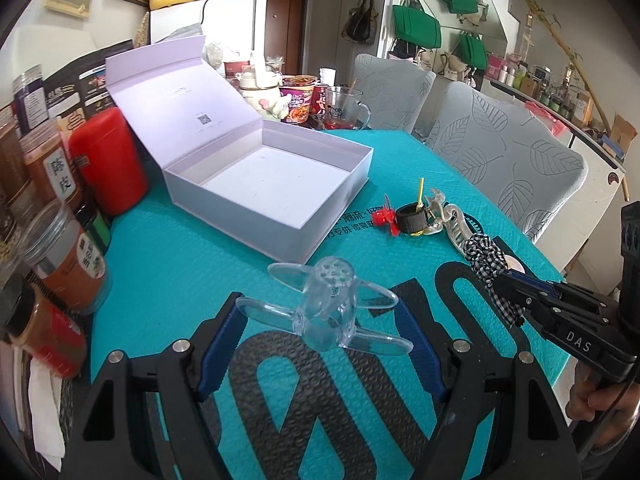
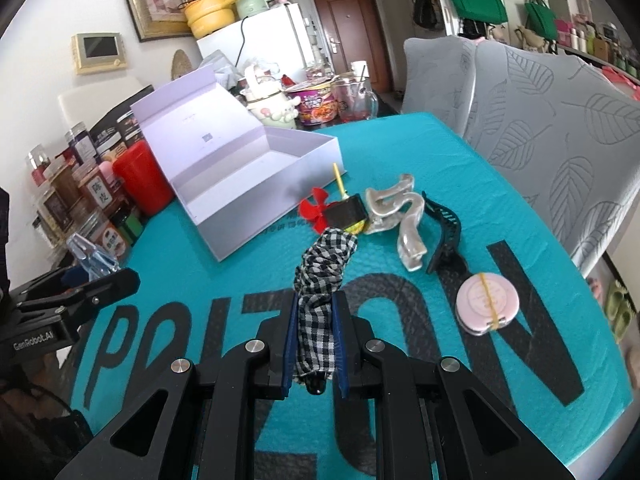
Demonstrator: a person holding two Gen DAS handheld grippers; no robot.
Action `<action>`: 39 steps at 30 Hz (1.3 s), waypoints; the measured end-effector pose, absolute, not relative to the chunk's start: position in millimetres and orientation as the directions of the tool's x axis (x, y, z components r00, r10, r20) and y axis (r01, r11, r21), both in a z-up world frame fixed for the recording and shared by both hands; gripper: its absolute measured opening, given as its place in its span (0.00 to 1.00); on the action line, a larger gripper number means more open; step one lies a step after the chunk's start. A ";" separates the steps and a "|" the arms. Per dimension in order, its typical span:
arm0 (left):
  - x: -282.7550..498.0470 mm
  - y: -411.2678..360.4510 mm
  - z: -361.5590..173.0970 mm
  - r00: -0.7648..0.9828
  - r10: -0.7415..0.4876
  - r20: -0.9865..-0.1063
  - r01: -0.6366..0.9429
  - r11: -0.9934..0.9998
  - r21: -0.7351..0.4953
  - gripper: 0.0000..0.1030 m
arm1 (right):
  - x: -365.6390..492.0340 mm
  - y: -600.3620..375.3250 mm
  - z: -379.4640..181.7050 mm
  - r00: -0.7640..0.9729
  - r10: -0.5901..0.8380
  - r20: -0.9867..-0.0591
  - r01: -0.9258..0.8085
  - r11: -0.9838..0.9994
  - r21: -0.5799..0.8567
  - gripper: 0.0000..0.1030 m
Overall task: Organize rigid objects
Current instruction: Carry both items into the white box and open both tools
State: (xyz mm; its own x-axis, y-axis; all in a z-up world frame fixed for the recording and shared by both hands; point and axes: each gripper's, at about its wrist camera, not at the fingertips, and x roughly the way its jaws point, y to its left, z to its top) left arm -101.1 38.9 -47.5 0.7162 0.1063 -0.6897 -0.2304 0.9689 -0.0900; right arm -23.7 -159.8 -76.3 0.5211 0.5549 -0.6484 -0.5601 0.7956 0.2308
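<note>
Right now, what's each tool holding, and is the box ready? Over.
Left tool shut on clear hair clip. Right tool shut on checkered hair clip. White box open, nothing inside. Path clear.

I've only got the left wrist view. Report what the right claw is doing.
Observer: The right claw is shut on the checkered hair clip, with both blue pads pressing its fabric.
Operator: Tell me what's hidden behind that claw.
Observer: A pink round compact with a yellow rubber band around it lies on the teal mat.
Operator: Name anything else there.
Observer: A black hair clip lies beside the translucent clip, on the compact's side.
</note>
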 end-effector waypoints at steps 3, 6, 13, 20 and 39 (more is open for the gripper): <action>-114.8 40.8 -46.6 0.717 0.130 -0.685 -0.253 0.964 -0.083 0.74 | -36.6 -155.8 -74.2 0.510 0.573 -0.641 -0.583 0.779 0.233 0.16; -126.6 43.5 -46.1 0.716 0.155 -0.680 -0.278 0.958 -0.075 0.74 | -47.6 -148.1 -74.7 0.488 0.594 -0.639 -0.618 0.752 0.228 0.16; -135.8 53.3 -35.8 0.726 0.180 -0.663 -0.295 0.953 -0.065 0.74 | -59.9 -128.1 -70.8 0.427 0.648 -0.631 -0.681 0.689 0.247 0.16; -118.8 68.4 -23.5 0.739 0.196 -0.644 -0.304 0.951 -0.059 0.74 | -52.2 -109.7 -56.4 0.407 0.675 -0.616 -0.723 0.650 0.235 0.16; -43.3 110.0 15.0 0.779 0.231 -0.582 -0.302 0.953 -0.027 0.74 | 10.0 -50.8 -3.5 0.446 0.683 -0.579 -0.766 0.625 0.147 0.16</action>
